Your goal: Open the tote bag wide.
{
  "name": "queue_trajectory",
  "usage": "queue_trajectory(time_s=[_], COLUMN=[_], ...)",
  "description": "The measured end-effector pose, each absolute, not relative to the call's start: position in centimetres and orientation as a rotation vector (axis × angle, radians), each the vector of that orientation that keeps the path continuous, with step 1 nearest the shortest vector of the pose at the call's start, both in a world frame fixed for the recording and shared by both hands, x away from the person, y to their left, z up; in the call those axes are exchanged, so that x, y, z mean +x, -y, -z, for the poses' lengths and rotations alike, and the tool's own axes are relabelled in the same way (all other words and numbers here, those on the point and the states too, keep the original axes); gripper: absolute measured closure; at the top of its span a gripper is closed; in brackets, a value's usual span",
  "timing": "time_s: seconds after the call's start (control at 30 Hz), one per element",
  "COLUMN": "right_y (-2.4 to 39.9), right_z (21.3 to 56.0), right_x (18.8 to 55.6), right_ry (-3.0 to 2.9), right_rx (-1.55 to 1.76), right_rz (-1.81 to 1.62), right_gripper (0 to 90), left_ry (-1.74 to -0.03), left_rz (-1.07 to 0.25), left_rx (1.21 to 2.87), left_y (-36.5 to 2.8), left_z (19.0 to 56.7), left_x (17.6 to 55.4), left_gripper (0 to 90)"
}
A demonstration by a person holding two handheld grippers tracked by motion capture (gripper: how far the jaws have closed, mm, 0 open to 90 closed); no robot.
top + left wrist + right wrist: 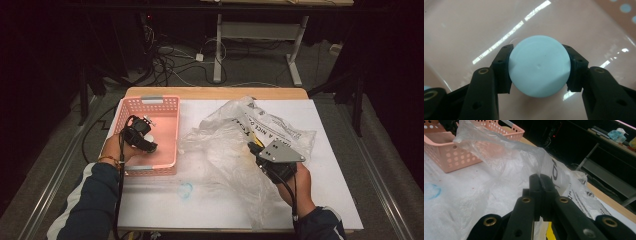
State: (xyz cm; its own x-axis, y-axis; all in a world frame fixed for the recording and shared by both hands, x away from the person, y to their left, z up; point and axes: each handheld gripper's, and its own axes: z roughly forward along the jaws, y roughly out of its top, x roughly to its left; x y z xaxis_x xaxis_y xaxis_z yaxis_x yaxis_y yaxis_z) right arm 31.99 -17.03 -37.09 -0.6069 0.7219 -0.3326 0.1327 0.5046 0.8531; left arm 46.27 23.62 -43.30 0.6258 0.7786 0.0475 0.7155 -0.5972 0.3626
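Note:
My left gripper (148, 145) reaches down into the pink perforated basket (150, 100) at the table's left. In the left gripper view its jaws (539, 62) sit against both sides of a pale blue round object (539, 72), just above the glossy pink basket floor (474, 25). My right gripper (254, 147), with its grey plate on top, is right of centre. Its jaws (540, 178) are shut on a fold of the clear printed plastic bag (235, 130) (506, 162), which lies crumpled across the table's middle.
A white sheet (330, 200) covers the wooden table. A faint blue ring mark (186, 190) (432, 191) lies near the front edge, below the basket (454, 157). Beyond the table are floor cables and a white desk frame (218, 45).

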Motion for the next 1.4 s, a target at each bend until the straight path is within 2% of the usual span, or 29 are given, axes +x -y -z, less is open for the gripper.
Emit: queue_trajectory(time_s=[0.13,0.33,0.53,0.67,0.83,1.0,1.1,1.27,1.4], right_y=[17.1,17.3,17.2,16.8,16.6,16.5,16.4,16.5,16.8], right_z=[36.9,36.5,35.9,36.1,36.2,36.1,36.0,35.9,35.8], right_x=[31.9,31.9,32.2,32.3,32.5,32.4,32.2,32.1,32.2], right_ry=[-2.041,-2.019,-1.994,-1.997,-2.001,-2.002,-2.002,-2.001,-1.998], right_rx=[0.696,0.700,0.719,0.717,0.720,0.717,0.711,0.715,0.726], right_rz=[-1.090,-1.093,-1.110,-1.093,-1.086,-1.086,-1.093,-1.103,-1.115], right_gripper=[90.0,90.0,90.0,90.0,90.0,90.0,90.0,90.0,90.0], left_ry=[-1.159,-1.099,-0.984,-0.842,-0.576,-0.327,-0.256,-0.206,-0.241], left_rz=[-0.292,-0.358,-0.447,-0.464,-0.530,-0.517,-0.532,-0.480,-0.427], left_rx=[2.549,2.446,2.313,2.235,2.210,2.266,2.285,2.321,2.391], left_y=[-23.5,-24.5,-25.1,-24.4,-20.2,-13.5,-10.2,-6.2,-4.0], left_z=[43.0,41.0,37.4,34.8,33.0,34.5,36.2,39.4,42.1], left_x=[46.1,44.7,41.3,38.0,32.9,30.1,30.2,31.7,33.5], left_gripper=[48.1,48.3,48.3,48.3,48.3,48.3,48.3,48.3,48.2])
